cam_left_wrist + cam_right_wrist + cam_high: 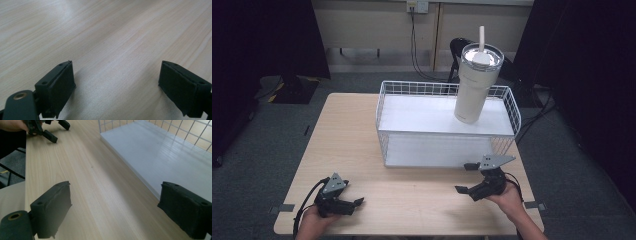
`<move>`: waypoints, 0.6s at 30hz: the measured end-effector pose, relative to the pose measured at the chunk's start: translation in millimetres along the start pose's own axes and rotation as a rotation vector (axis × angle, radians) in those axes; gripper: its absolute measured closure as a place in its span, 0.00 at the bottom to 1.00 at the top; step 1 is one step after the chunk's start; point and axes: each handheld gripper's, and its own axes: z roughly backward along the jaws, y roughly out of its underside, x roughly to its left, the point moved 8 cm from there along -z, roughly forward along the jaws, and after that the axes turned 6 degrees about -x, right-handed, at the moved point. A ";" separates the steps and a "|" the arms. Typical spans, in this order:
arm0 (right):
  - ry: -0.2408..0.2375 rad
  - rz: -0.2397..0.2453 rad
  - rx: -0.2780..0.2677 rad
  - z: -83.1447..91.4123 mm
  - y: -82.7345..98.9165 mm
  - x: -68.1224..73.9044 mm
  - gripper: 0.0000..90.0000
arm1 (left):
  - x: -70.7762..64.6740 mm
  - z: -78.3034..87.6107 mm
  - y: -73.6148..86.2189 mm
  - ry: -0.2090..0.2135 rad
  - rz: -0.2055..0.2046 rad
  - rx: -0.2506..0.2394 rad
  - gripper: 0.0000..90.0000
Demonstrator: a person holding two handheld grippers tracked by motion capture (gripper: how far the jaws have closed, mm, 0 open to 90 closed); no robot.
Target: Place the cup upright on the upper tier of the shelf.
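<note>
Both grippers low at near table edge, jaws wide, holding nothing.
Left gripper (343,204) and right gripper (472,178) on bare table (352,150); one wire basket (384,130) just beyond right gripper; one tumbler (475,82) upright inside basket's far right, ahead of right gripper, nearer it than left.

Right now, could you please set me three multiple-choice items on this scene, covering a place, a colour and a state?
1. Where does the tumbler stand?
A. inside the wire basket
B. on the floor
C. beside the left gripper

2. What colour is the basket's wire?
A. red
B. white
C. black

3. How do the right gripper's jaws stand?
A. shut on the tumbler
B. shut on nothing
C. open

Answers: 1 A, it stands upright at the basket's far right end; 2 B, the grid walls are white; 3 C, bare table shows between the parted jaws.
</note>
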 end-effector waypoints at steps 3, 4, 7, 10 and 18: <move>0.004 -0.009 0.009 -2.1 7.1 -2.2 0.11 | 0.1 0.1 0.1 0.000 -0.002 0.001 0.14; 0.006 -0.011 0.014 -2.7 9.9 -3.1 0.11 | 0.0 0.0 0.0 0.000 0.000 0.000 0.14; 0.013 -0.027 0.023 -5.0 20.1 -6.1 0.11 | 0.1 0.1 0.1 0.000 -0.001 0.001 0.14; 0.020 -0.030 0.031 -6.2 25.3 -7.9 0.11 | 0.0 0.0 0.0 0.000 0.000 0.000 0.14; 0.058 -0.017 0.076 -11.1 46.0 -13.9 0.11 | 0.1 0.1 0.1 0.001 -0.002 0.001 0.14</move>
